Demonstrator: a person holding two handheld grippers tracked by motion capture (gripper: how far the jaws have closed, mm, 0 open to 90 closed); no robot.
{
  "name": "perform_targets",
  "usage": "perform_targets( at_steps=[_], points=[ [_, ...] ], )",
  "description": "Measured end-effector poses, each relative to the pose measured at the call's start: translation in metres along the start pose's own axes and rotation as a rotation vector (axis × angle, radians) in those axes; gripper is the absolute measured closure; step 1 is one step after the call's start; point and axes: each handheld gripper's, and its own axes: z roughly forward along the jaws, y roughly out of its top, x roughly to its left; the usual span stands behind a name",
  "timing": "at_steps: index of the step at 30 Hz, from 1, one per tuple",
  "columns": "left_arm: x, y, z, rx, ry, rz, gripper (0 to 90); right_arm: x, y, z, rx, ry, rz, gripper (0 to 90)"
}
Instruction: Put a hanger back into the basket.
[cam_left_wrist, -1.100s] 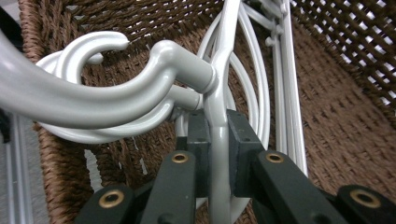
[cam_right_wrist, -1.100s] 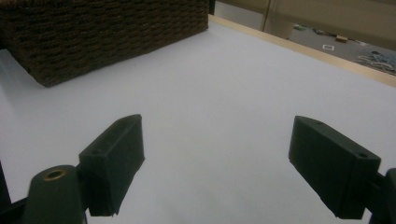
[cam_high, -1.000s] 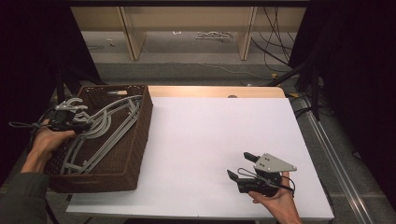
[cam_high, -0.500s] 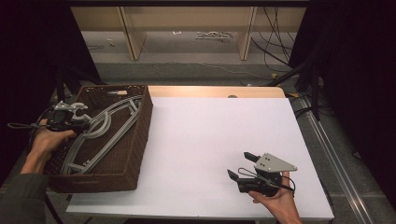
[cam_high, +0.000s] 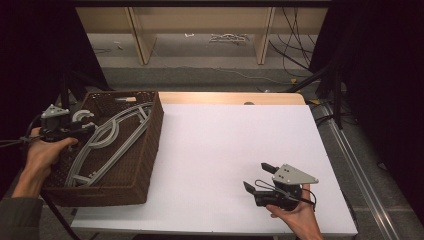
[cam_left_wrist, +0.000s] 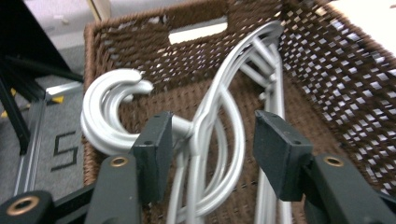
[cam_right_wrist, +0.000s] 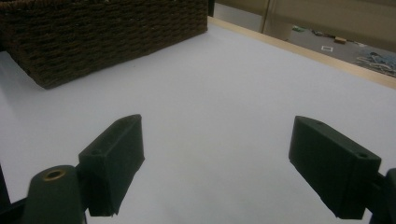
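Left gripper (cam_left_wrist: 210, 140), jaws spread around grey hangers (cam_left_wrist: 219, 116) inside the basket's (cam_high: 150, 150) left rim; right gripper (cam_right_wrist: 215, 163), jaws spread, over bare white tabletop (cam_high: 225, 150).

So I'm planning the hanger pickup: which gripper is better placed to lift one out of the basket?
Left. The left gripper is inside the basket, jaws open around the hangers' necks. The right gripper sits open over the bare table, well away.

One brown wicker basket (cam_high: 148, 165) sits on the table. It holds several grey hangers (cam_high: 115, 137); their exact number cannot be told.
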Motion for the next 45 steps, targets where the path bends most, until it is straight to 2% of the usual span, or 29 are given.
perform_targets(
  at_steps=[4,10,13,17,22,25,27,33,37,40,45],
  points=[
    [-0.013,0.001,-0.010,-0.031,-0.005,-0.006,38.5,0.000,0.000,0.000,-0.001,-0.002,0.003,18.0],
    [-0.035,0.003,-0.029,-0.094,-0.033,-0.014,33.3,0.001,0.000,0.000,0.001,-0.002,0.001,17.9],
    [-0.048,0.003,-0.036,-0.133,-0.071,-0.026,30.6,0.001,0.000,0.000,0.002,-0.006,0.002,17.4],
    [-0.066,0.003,-0.044,-0.159,-0.119,-0.040,24.3,0.002,0.000,0.000,-0.003,-0.005,0.000,17.2],
    [-0.087,-0.002,-0.048,-0.188,-0.204,-0.072,21.2,0.002,0.000,0.000,-0.006,-0.003,0.000,17.1],
    [-0.099,-0.005,-0.049,-0.207,-0.225,-0.079,20.1,0.002,0.000,0.001,-0.013,-0.005,0.000,17.1],
    [-0.107,-0.007,-0.049,-0.219,-0.244,-0.087,18.2,0.004,0.001,0.000,0.003,0.005,0.010,17.1],
    [-0.130,-0.012,-0.048,-0.259,-0.287,-0.079,18.4,0.005,0.001,0.000,-0.002,0.008,0.010,17.1],
    [-0.145,-0.016,-0.046,-0.276,-0.314,-0.057,19.1,0.005,0.001,0.000,-0.004,0.008,0.014,17.1],
    [-0.155,-0.020,-0.045,-0.269,-0.339,-0.024,19.6,0.006,0.000,0.001,-0.006,0.009,0.015,17.1],
    [-0.171,-0.026,-0.045,-0.290,-0.381,-0.005,19.4,0.007,0.000,0.001,-0.013,0.010,0.016,17.1]
  ],
)
